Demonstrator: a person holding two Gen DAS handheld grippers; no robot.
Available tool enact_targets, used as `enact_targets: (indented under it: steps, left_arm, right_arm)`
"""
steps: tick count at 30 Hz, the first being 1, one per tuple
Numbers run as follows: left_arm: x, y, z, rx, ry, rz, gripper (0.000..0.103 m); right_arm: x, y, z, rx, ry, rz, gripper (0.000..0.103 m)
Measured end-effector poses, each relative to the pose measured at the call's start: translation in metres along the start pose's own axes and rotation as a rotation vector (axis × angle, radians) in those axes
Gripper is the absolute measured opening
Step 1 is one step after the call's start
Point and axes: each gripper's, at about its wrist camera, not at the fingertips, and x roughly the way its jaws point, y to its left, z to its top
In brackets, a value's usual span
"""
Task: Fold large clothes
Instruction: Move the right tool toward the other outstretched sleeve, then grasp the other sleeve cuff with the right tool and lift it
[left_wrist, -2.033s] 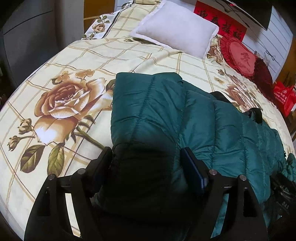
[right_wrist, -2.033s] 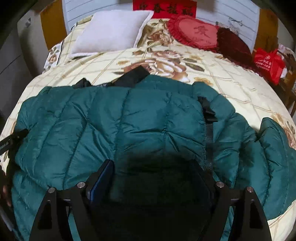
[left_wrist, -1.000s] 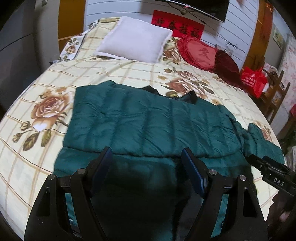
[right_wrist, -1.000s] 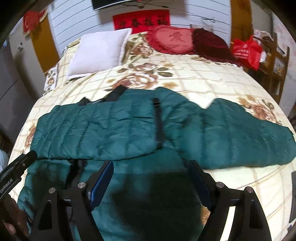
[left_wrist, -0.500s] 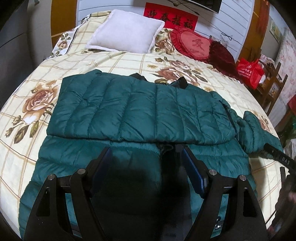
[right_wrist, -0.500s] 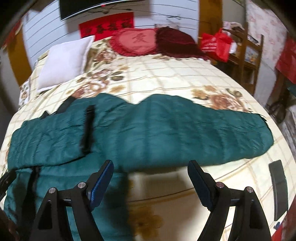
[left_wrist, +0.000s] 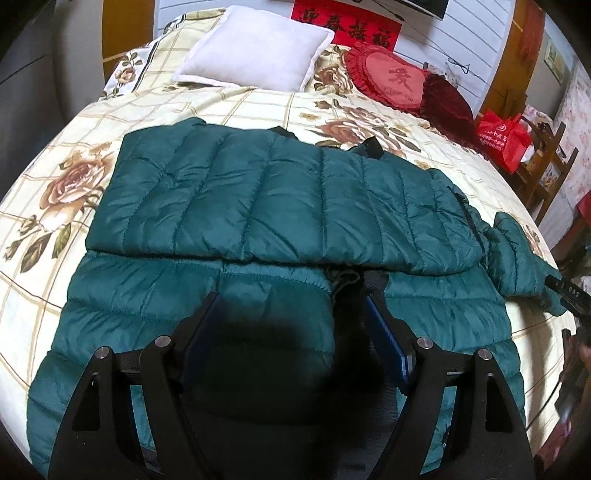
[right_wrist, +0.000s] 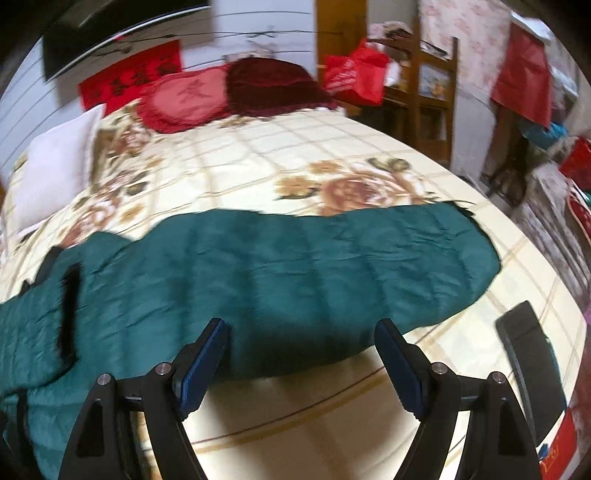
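Observation:
A dark green quilted puffer jacket (left_wrist: 280, 206) lies flat on the floral bed, one side panel folded over the body. My left gripper (left_wrist: 291, 306) is open and empty, hovering over the jacket's near half. In the right wrist view the jacket's long sleeve (right_wrist: 314, 266) stretches out to the right across the bedspread. My right gripper (right_wrist: 301, 332) is open and empty, just above the sleeve's near edge. The right gripper's tip also shows at the far right of the left wrist view (left_wrist: 565, 291), beside the sleeve's end.
The bedspread (left_wrist: 48, 206) is cream with rose prints. A white pillow (left_wrist: 258, 48) and red cushions (left_wrist: 395, 81) lie at the head. A red bag (left_wrist: 502, 136) and wooden shelf (right_wrist: 432, 88) stand right of the bed. A dark flat object (right_wrist: 532, 365) lies near the bed's right edge.
Both grippers have pulled back from the jacket, open throughout. The right gripper has swung right, from the jacket's body to the outstretched sleeve. The jacket lies still.

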Motion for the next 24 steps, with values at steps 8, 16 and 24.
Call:
enact_targets:
  steps: [8,16,24]
  left_arm:
    - [0.009,0.002,-0.004,0.002,0.027,-0.002,0.078]
    - [0.015,0.003,-0.007,0.004,0.046,-0.004,0.078]
    - [0.017,0.003,-0.008,0.008,0.051,-0.001,0.078]
  right_arm:
    - [0.031,-0.071,0.030,0.153,-0.013,-0.124,0.080]
    - [0.058,-0.111,0.046,0.183,-0.008,-0.206,0.080]
    - [0.087,-0.123,0.058,0.148,0.046,-0.198,0.080]
